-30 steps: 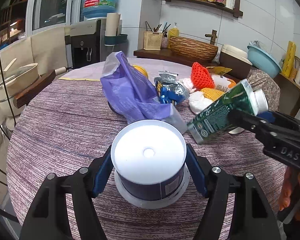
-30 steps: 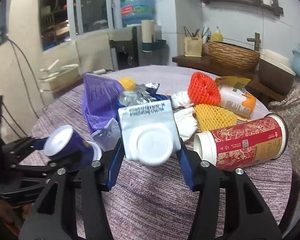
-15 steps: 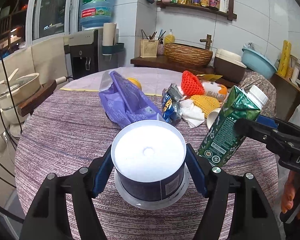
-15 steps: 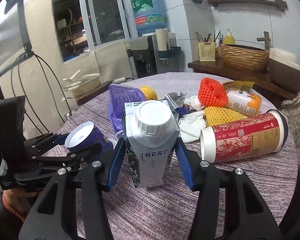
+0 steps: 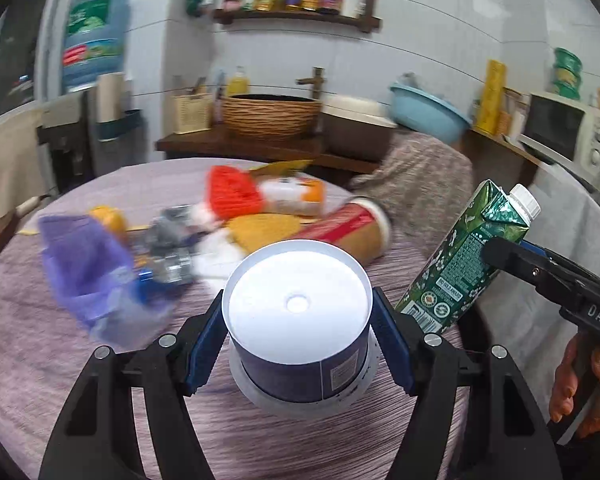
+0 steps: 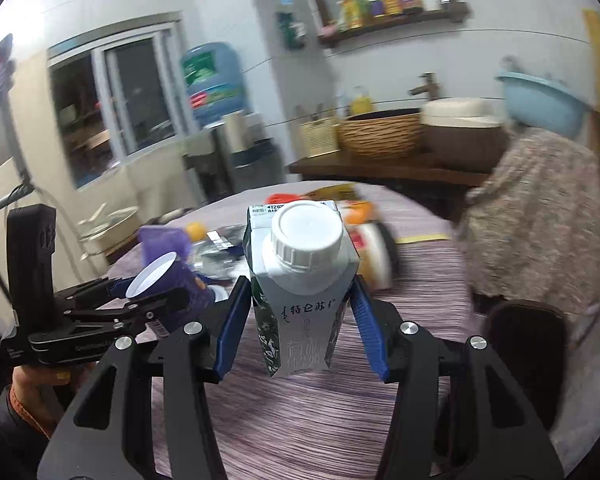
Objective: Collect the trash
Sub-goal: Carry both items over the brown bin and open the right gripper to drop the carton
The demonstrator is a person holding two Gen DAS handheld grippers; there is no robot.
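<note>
trash in both tongs: your left tongs (image 5: pixel 298 330) grip the purple cup (image 5: pixel 298 340), right tongs (image 6: pixel 300 320) the carton (image 6: pixel 300 280), both now swung right of the desk (image 5: pixel 60 360) pile, likely toward disposal.

You have two tools (image 5: pixel 298 344) (image 6: pixel 296 330), one cup (image 5: pixel 296 320), one carton (image 6: pixel 300 280), one red can (image 5: pixel 340 232), one purple bag (image 5: pixel 84 268).

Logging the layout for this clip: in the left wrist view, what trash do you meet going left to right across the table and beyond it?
Purple bag → crumpled foil wrappers → orange foam net → upturned cup in the left claw → red canister → green milk carton in the right claw.
</note>
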